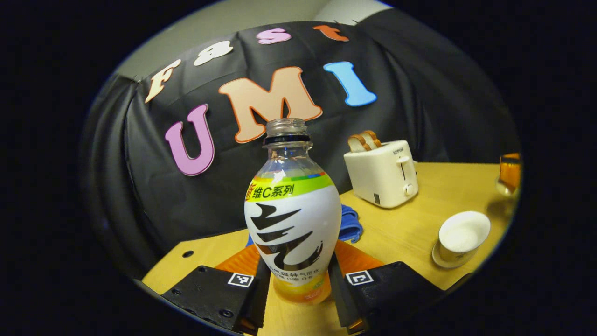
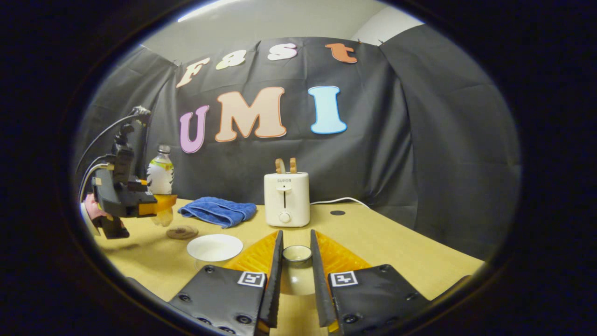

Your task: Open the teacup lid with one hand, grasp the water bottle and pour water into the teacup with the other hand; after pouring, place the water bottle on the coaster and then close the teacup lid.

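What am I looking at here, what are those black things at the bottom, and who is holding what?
These are two fisheye cameras, each riding on a hand-held two-finger gripper that a person carries. The black pieces at the bottom are that gripper's own fingers.

In the left gripper view, the left gripper clamps an uncapped water bottle, lifted off the table. Beyond it stands the open teacup.

In the right gripper view, the right gripper holds the teacup lid, seemingly by its knob. Farther left you see the other gripper with the bottle, above a round coaster. A toaster with bread and a blue towel sit behind.
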`<state>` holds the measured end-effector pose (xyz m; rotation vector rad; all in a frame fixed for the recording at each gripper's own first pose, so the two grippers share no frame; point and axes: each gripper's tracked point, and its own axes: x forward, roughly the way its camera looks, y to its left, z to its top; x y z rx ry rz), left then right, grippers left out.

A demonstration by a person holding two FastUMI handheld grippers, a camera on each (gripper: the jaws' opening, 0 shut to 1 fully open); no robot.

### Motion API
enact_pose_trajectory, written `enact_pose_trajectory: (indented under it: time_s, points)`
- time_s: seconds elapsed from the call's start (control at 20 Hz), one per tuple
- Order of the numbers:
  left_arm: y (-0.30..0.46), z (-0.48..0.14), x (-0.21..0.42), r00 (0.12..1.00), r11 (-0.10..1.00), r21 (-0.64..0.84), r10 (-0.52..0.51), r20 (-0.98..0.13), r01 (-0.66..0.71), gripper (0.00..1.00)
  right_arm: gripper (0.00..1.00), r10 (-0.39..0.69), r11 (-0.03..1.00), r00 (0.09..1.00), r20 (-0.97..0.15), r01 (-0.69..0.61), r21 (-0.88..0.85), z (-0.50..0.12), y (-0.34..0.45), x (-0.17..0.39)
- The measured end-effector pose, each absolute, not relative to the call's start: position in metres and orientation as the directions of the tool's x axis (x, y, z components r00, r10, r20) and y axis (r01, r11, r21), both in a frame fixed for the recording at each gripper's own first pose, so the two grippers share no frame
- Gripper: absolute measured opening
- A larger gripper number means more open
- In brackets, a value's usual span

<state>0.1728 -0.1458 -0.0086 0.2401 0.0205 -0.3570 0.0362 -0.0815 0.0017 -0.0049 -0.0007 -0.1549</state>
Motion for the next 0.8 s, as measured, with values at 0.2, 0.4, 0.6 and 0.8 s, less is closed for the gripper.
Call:
enact_pose_trajectory:
  time_s: [0.2, 0.4, 0.6, 0.8]
  points:
    - [-0.152, -0.011, 0.177, 0.934, 0.934, 0.028, -0.354, -0.042, 0.355, 0.56, 0.37, -0.155, 0.988, 0.988, 0.002, 0.155, -0.005, 0.001, -0.082, 0.037]
    - [-0.156, -0.015, 0.180, 0.934, 0.935, -0.011, -0.354, -0.051, 0.354, 0.56, 0.36, -0.155, 0.988, 0.988, 0.001, 0.155, -0.005, 0.001, -0.082, 0.038]
    - [-0.160, -0.025, 0.186, 0.934, 0.936, -0.010, -0.351, -0.067, 0.351, 0.57, 0.36, -0.156, 0.988, 0.988, 0.002, 0.156, -0.005, 0.001, -0.082, 0.037]
    - [-0.162, -0.027, 0.190, 0.939, 0.941, -0.017, -0.339, -0.061, 0.339, 0.60, 0.36, -0.155, 0.988, 0.988, 0.002, 0.155, -0.005, 0.001, -0.082, 0.038]
